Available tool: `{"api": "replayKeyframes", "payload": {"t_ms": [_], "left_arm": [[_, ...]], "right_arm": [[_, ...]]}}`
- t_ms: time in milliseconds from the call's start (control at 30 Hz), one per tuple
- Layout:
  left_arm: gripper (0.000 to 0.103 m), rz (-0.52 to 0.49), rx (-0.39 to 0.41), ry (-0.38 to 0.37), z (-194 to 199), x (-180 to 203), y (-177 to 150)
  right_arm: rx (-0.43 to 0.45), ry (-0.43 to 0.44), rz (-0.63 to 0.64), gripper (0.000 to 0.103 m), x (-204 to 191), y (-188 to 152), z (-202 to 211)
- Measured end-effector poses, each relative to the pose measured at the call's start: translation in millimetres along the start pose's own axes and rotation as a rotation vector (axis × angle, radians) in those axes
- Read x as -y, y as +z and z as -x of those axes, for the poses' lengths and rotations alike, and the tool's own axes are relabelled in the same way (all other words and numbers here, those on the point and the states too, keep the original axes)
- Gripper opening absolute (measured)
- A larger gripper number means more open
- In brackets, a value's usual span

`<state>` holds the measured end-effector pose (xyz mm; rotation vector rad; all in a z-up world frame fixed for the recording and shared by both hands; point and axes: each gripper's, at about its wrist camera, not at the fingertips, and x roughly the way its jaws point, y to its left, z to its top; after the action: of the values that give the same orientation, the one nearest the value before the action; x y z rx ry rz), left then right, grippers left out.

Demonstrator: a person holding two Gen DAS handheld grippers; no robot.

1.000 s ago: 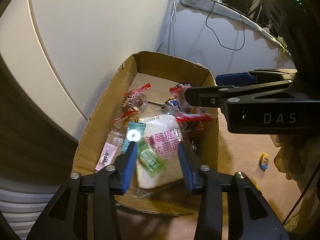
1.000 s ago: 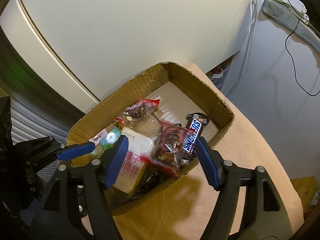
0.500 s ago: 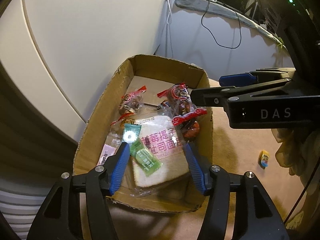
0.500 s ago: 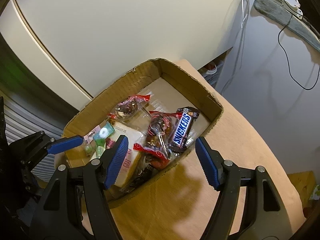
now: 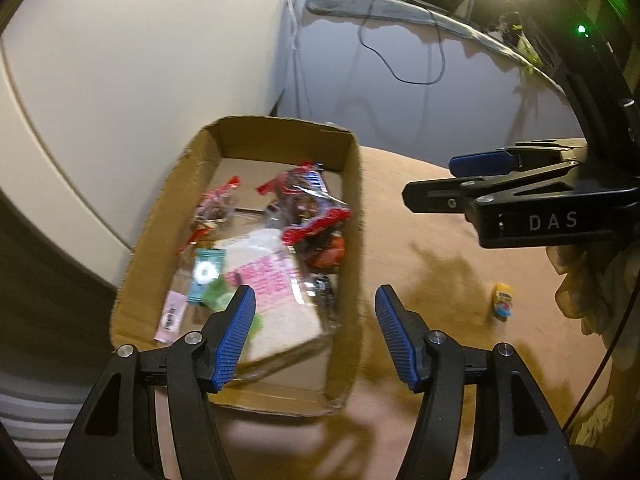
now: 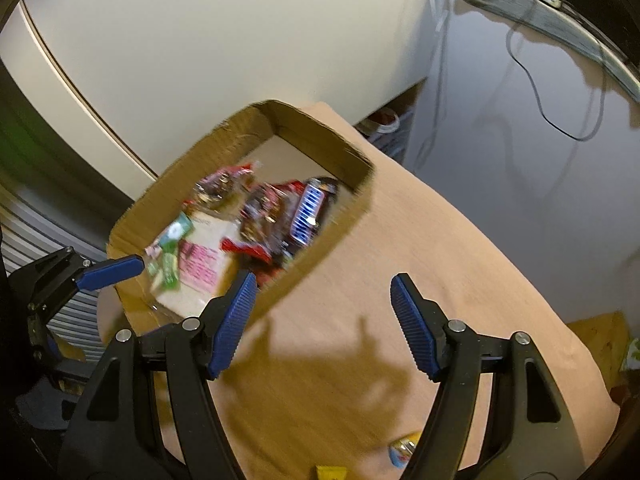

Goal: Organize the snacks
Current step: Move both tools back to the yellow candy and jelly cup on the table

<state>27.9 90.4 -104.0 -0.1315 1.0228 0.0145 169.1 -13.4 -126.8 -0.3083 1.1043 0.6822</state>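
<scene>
The left gripper (image 5: 312, 334), jaws just opening, is gaping empty over the cardboard box (image 5: 160, 216) at ten o'clock, where snacks are piling. The right gripper (image 6: 320, 320) is gaping empty too, a loose candy (image 6: 404, 448) waiting at five o'clock.

- "DAS" in pale capitals stands on the black body of the right gripper (image 5: 472, 178), at the right of the left wrist view.
- The bread bag (image 5: 276, 304) in the cardboard box (image 5: 352, 264) carries pink print, too blurred to read.
- The candy bar (image 6: 308, 210) shows white lettering on blue, smeared beyond reading.
</scene>
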Motion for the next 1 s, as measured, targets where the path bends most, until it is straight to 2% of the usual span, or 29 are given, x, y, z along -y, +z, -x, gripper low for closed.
{"api": "replayKeyframes", "payload": {"t_ms": [300,567,833,1000], "left_arm": [[0.062,-0.101,-0.043,-0.087,-9.2,42.4,-16.0],[0.062,-0.241,-0.115,-0.193,-21.2,94.5,-36.3],[0.062,-0.371,-0.174,-0.295,-31.1,140.0,-57.7],[0.062,-0.422,-0.199,-0.324,-39.3,154.9,-63.8]], "right_arm": [[-0.011,-0.042,-0.084,0.072,49.8,-53.6,20.1],[-0.082,-0.053,-0.148,0.072,81.5,-113.7,20.0],[-0.133,-0.030,-0.140,0.072,85.5,-145.4,6.3],[-0.145,-0.020,-0.131,0.072,81.0,-151.6,-5.6]]}}
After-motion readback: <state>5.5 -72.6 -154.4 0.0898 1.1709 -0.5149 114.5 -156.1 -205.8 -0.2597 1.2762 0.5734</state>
